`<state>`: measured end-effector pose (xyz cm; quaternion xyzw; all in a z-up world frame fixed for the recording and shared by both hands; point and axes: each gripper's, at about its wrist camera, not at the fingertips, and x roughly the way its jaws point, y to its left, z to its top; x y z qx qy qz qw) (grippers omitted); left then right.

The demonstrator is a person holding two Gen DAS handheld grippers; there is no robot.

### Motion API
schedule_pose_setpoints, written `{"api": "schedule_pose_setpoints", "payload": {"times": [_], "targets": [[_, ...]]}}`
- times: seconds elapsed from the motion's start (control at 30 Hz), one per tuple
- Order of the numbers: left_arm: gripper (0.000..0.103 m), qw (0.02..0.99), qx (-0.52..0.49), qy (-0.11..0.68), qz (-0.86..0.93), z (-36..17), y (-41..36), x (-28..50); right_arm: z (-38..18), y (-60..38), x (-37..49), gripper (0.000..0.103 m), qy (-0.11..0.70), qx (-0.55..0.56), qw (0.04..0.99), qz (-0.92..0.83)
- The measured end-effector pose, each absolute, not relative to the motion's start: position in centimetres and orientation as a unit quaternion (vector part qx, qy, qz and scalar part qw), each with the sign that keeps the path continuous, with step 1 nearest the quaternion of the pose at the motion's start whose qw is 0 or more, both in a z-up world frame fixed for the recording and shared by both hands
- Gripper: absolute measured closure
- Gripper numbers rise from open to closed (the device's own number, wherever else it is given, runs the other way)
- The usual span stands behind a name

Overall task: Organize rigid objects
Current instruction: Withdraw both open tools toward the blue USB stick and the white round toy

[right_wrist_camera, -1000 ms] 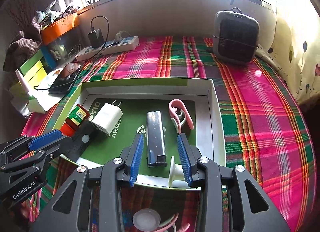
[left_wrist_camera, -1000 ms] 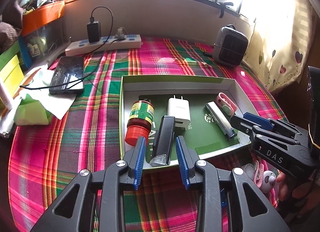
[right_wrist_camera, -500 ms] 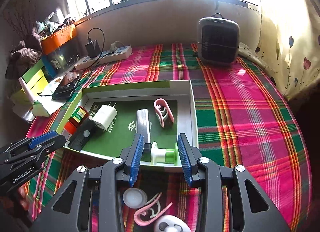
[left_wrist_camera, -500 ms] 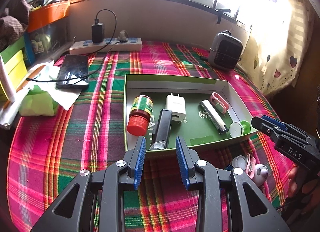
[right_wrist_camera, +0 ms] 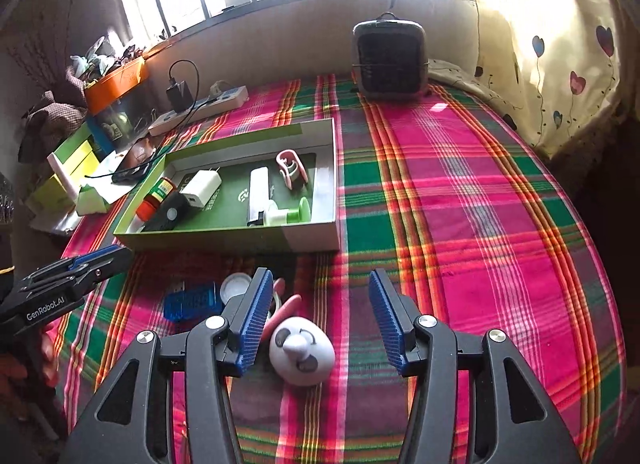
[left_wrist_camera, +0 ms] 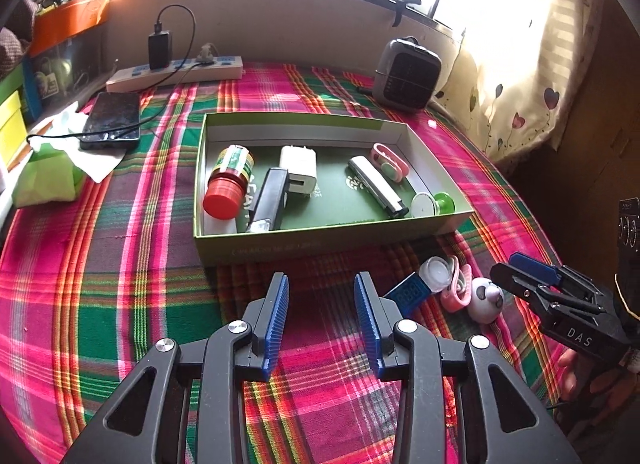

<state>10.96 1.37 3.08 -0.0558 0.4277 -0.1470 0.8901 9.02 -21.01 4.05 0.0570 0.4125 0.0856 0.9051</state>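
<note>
Both grippers are open and hold nothing, and both have just been opening wider. On the left side, the left gripper (left_wrist_camera: 320, 304) hangs over bare plaid cloth (left_wrist_camera: 120, 284), a little back from the near wall of the green box (left_wrist_camera: 320, 248). Nothing sits between its blue pads. Just off to its right lies a small pile: a blue gadget (left_wrist_camera: 408, 292), a white round cap (left_wrist_camera: 436, 272), a pink clip (left_wrist_camera: 456, 292) and a little white panda toy (left_wrist_camera: 486, 298).

Further right, the right gripper (right_wrist_camera: 318, 312) hangs right over that panda toy (right_wrist_camera: 302, 350). The toy lies between its wide jaws, closer to the left pad, and no pad touches it yet. It is round, so it has no long side to line up with.

I think the right gripper is the nearer one for the toy. The box is straight ahead of it and a bit to the left, already holding several things.
</note>
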Motion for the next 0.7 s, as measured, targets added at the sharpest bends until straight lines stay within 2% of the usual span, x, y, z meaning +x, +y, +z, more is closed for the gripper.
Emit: {"api": "schedule_pose_setpoints", "payload": {"times": [0.7], "targets": [[0.065,0.862,-0.065,0.467,-0.183,0.9,-1.0,10.7,1.1,-19.3,8.1,0.048,0.437,0.009,0.894,0.097]]}}
